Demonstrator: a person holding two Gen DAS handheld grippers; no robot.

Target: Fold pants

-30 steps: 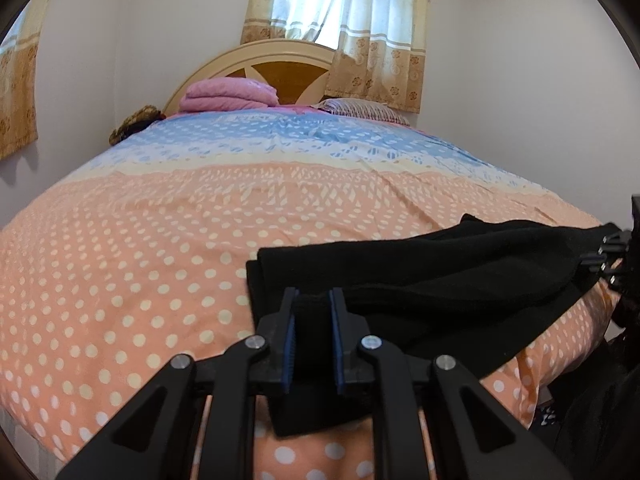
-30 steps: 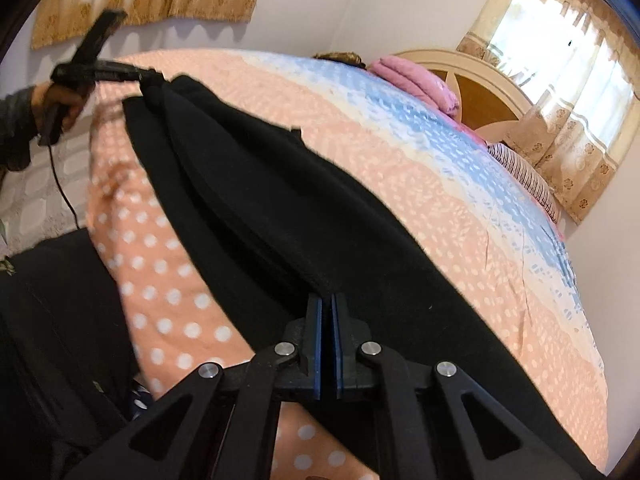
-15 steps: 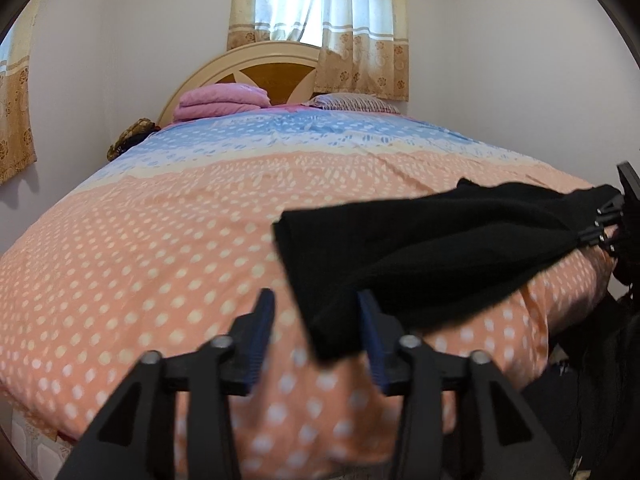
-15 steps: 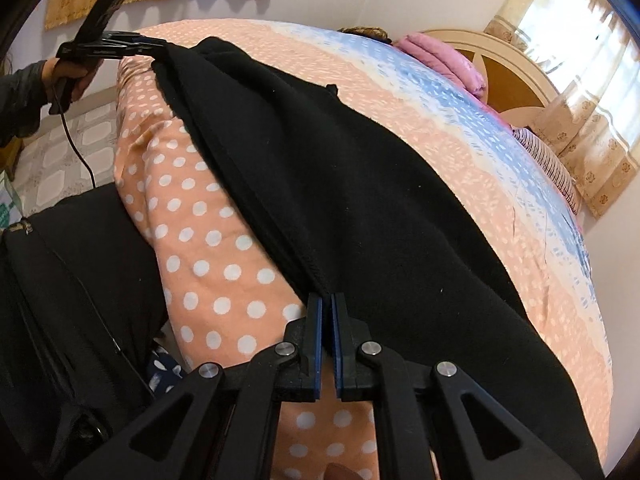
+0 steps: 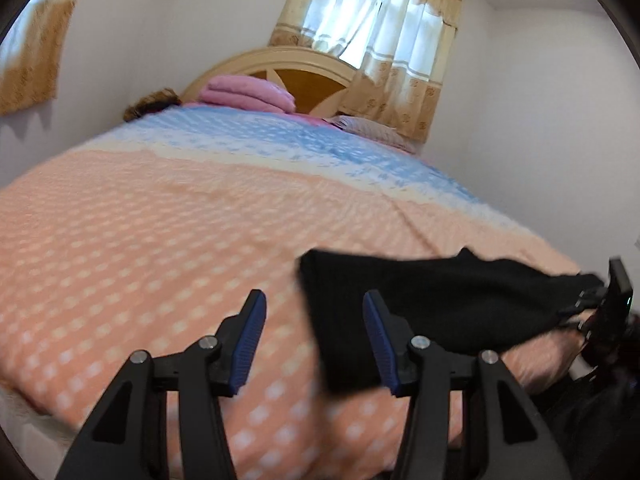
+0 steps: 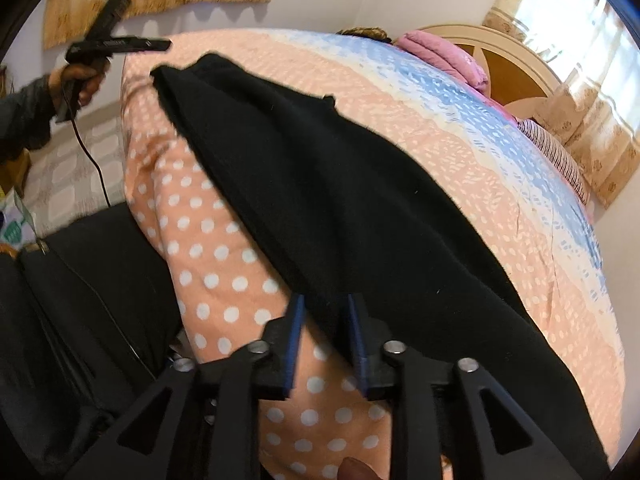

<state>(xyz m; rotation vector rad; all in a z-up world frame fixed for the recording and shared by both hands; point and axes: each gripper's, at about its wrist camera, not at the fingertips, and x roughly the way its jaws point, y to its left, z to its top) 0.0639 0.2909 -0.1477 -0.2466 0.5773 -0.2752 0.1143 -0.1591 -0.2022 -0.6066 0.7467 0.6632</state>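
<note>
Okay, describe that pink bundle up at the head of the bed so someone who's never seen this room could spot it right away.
Start at the bed with its peach polka-dot and blue cover, and follow it to the arched cream headboard under the curtained window. The folded pink blanket lies there, plain and stacked, unlike the striped pillow beside it.

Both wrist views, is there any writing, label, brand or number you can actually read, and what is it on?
No text reads in either view.
Left tool: pale marks along its body in the right wrist view, too small and blurred to read.
Packet at the left edge of that view: green printed patch, not legible.
Black pants, bedspread, curtains: no lettering, only patterns.
</note>
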